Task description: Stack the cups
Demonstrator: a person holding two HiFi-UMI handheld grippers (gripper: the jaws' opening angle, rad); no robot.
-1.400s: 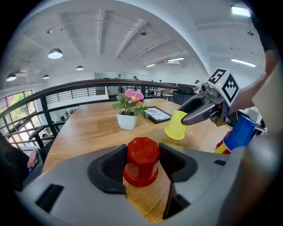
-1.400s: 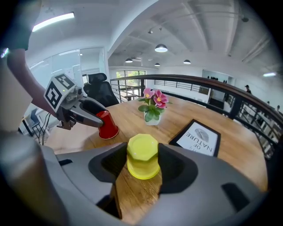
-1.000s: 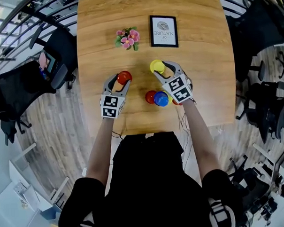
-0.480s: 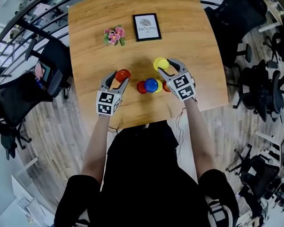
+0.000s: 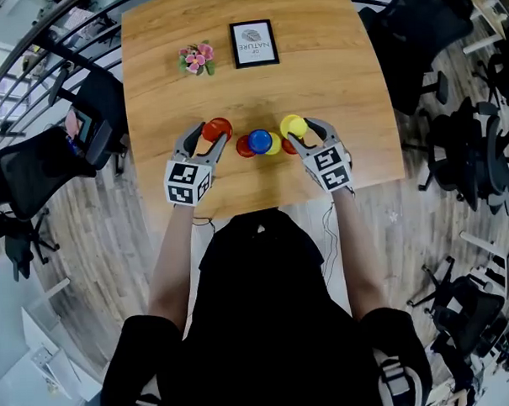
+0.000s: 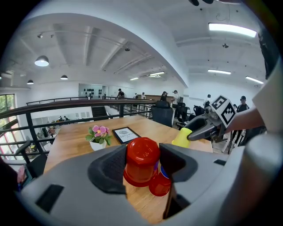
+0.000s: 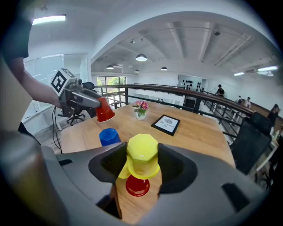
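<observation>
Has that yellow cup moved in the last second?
Yes. The yellow cup, gripped by the right gripper, has shifted right and nearer the person: it sat below the picture frame, and is now right of it, beside the blue cup.

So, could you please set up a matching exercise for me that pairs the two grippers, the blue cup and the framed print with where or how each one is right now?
Things:
1. left gripper
2. right gripper
3. blue cup
4. framed print

Places or states:
A. on the table, between the two grippers
B. jaws shut on a yellow cup
C. at the table's far end, beside the flowers
D. jaws shut on a red cup

Pairs: 1-D, 2-B, 3-A, 4-C.
</observation>
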